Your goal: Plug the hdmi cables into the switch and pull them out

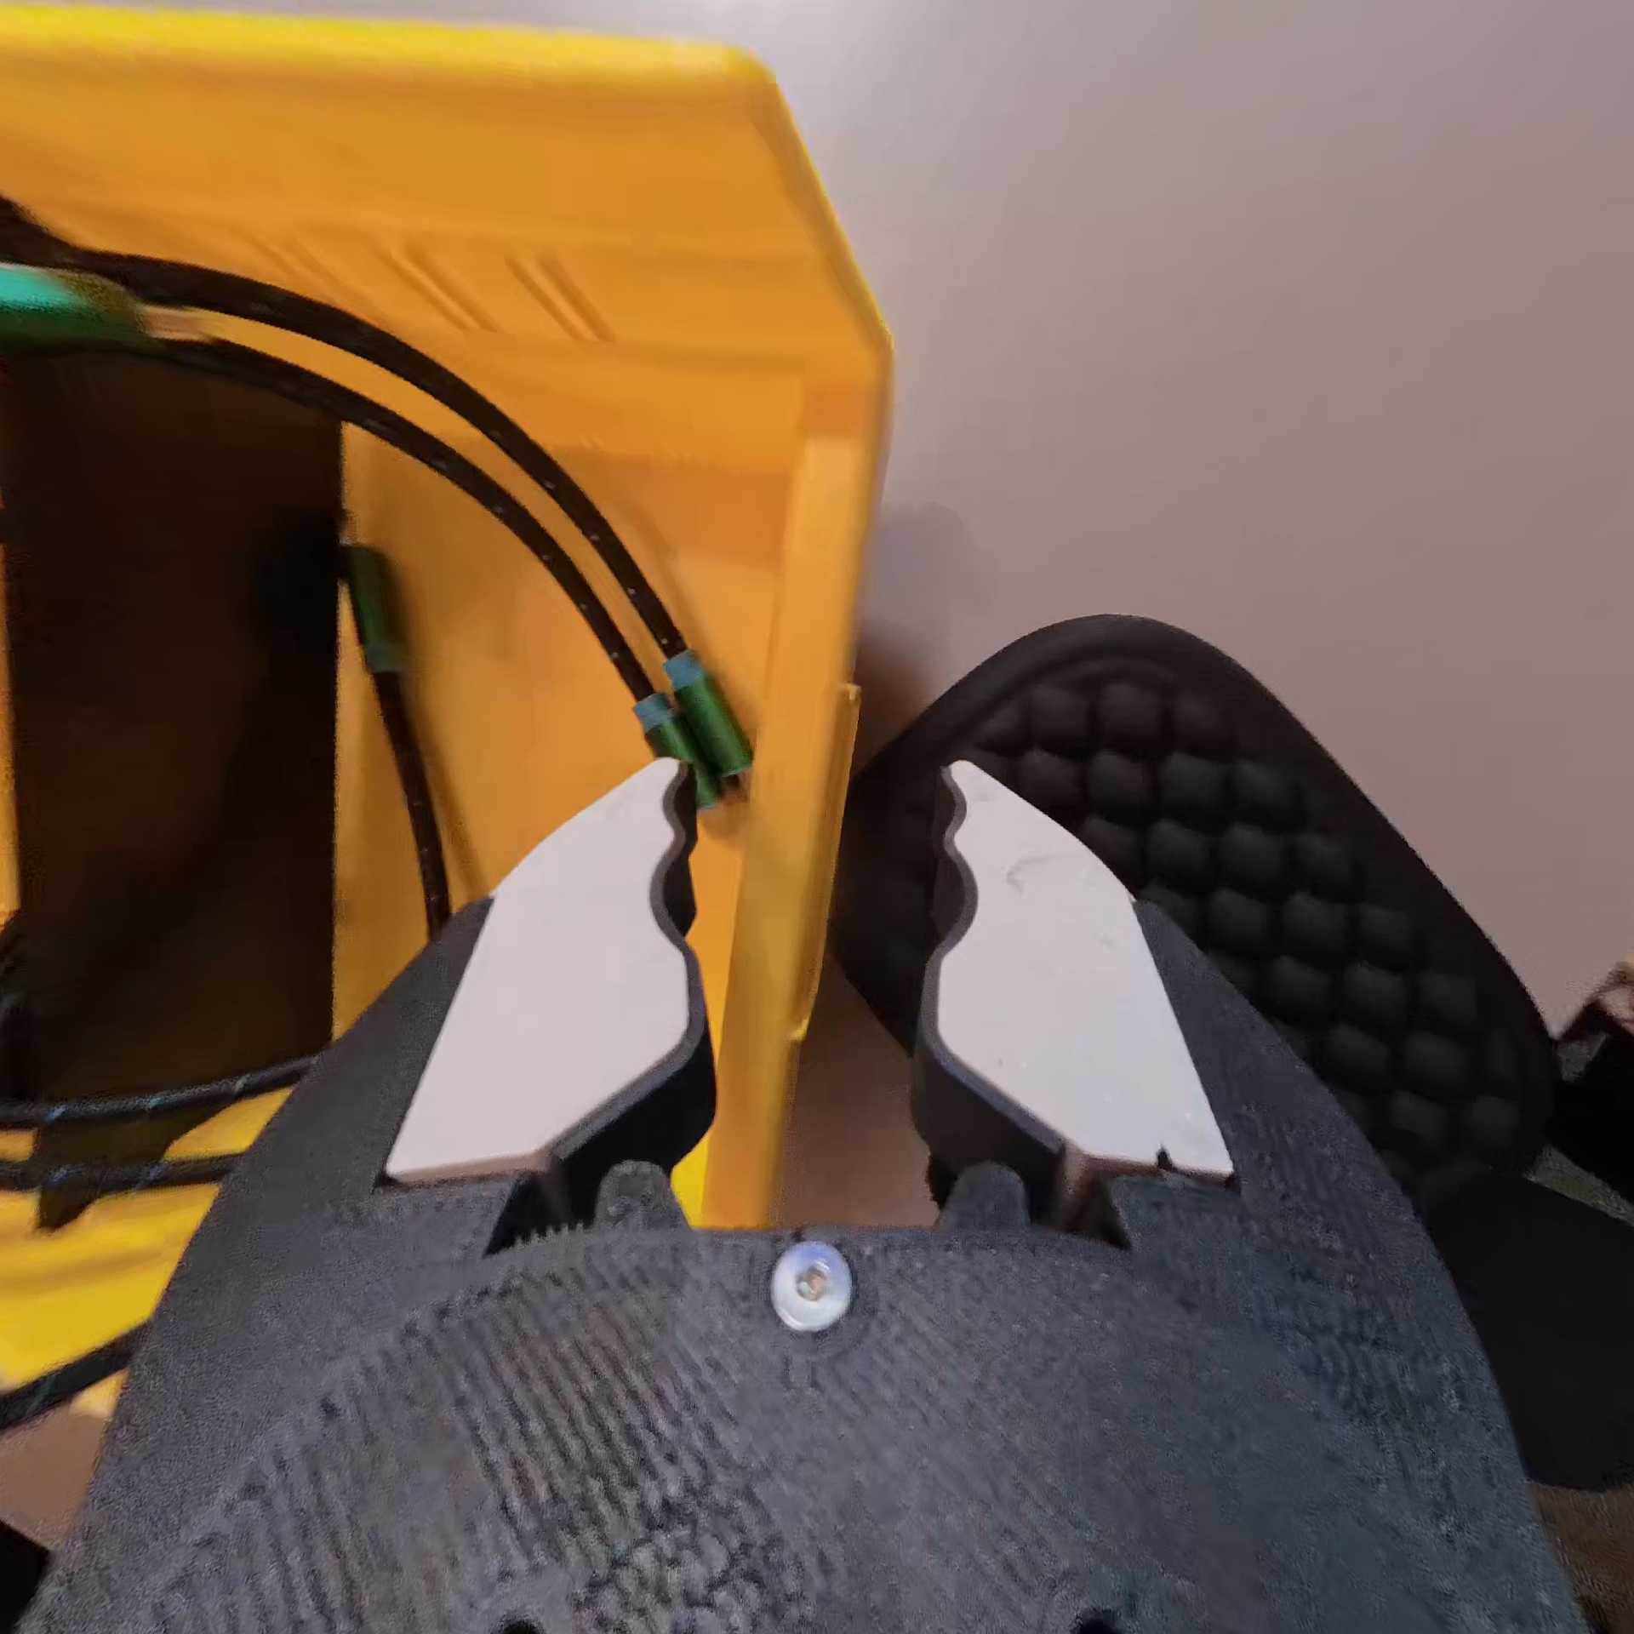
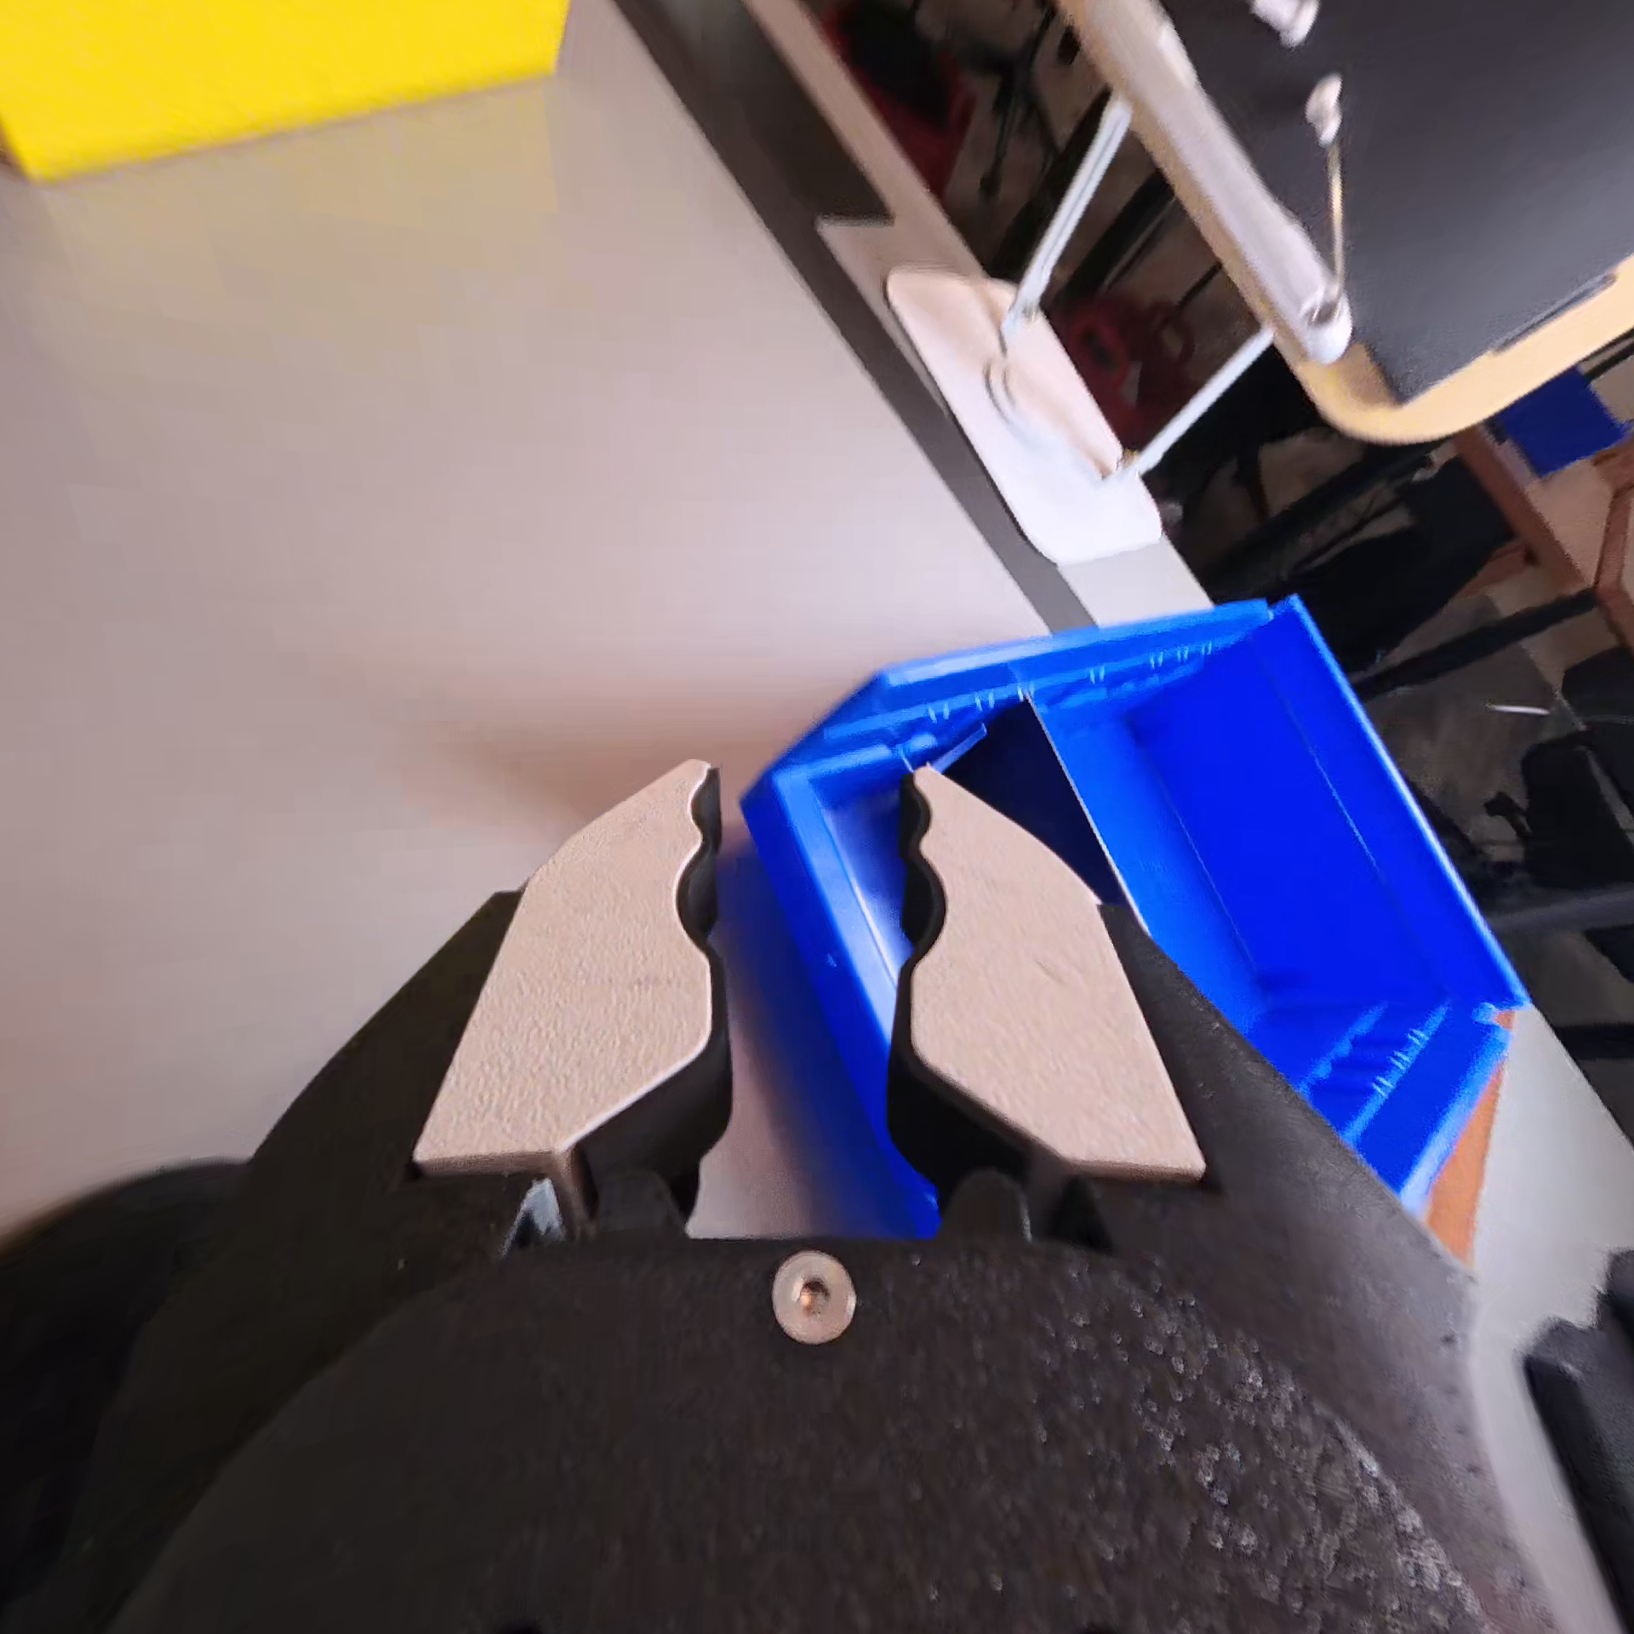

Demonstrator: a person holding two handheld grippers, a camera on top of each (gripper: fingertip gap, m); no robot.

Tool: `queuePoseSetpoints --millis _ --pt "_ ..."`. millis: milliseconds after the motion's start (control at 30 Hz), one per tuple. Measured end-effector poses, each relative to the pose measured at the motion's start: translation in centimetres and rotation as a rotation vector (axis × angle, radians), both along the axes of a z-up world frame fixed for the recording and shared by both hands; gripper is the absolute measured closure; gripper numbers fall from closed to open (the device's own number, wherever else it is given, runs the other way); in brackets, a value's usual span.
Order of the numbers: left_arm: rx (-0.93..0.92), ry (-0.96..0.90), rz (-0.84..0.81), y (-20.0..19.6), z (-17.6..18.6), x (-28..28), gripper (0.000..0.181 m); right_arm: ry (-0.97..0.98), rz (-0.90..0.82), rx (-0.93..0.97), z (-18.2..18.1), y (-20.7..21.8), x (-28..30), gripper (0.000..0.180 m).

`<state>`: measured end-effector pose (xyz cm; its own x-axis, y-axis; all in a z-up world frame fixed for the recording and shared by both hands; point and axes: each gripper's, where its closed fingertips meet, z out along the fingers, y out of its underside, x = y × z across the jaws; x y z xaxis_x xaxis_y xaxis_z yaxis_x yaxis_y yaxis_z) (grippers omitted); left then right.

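In the left wrist view a yellow bin (image 1: 548, 265) holds black braided HDMI cables (image 1: 495, 442) with green plug ends (image 1: 698, 725) lying against its right inner wall. A dark box (image 1: 168, 707), perhaps the switch, sits at the bin's left with a third cable (image 1: 389, 672) beside it. My left gripper (image 1: 813, 778) is open and empty, astride the bin's right wall, its left fingertip (image 1: 654, 787) just below the green plugs. My right gripper (image 2: 809, 778) is open and empty over the near rim of a blue bin (image 2: 1238, 840).
A black dimpled pad (image 1: 1238, 840) lies right of the yellow bin on the pale table. In the right wrist view a yellow bin corner (image 2: 265, 80) shows top left, and a white clamp base (image 2: 1017, 424) with metal rods stands at the table's edge (image 2: 884, 354).
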<state>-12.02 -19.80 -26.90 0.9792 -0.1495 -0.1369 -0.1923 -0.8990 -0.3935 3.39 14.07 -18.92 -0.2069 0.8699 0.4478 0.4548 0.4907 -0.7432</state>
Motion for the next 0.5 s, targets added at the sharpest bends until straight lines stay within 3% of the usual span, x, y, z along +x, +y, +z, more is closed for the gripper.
queuePoseSetpoints --millis 33,167,233,500 --pt "-0.024 0.009 -0.001 0.2 -1.0 -0.1 0.132 0.036 0.004 -0.040 0.3 -0.9 -0.4 0.143" --pt "-0.053 -0.034 0.002 1.3 -2.7 -0.4 0.156 0.150 0.021 -0.200 0.4 -3.5 -2.1 0.145" --pt "-0.025 -0.071 0.038 2.2 -2.7 -0.9 0.156 0.191 0.036 -0.266 -0.2 -4.2 -3.0 0.146" --pt "0.046 0.116 0.133 5.2 -2.4 -7.1 0.154 0.236 0.014 -0.401 -2.8 -4.7 -4.0 0.147"
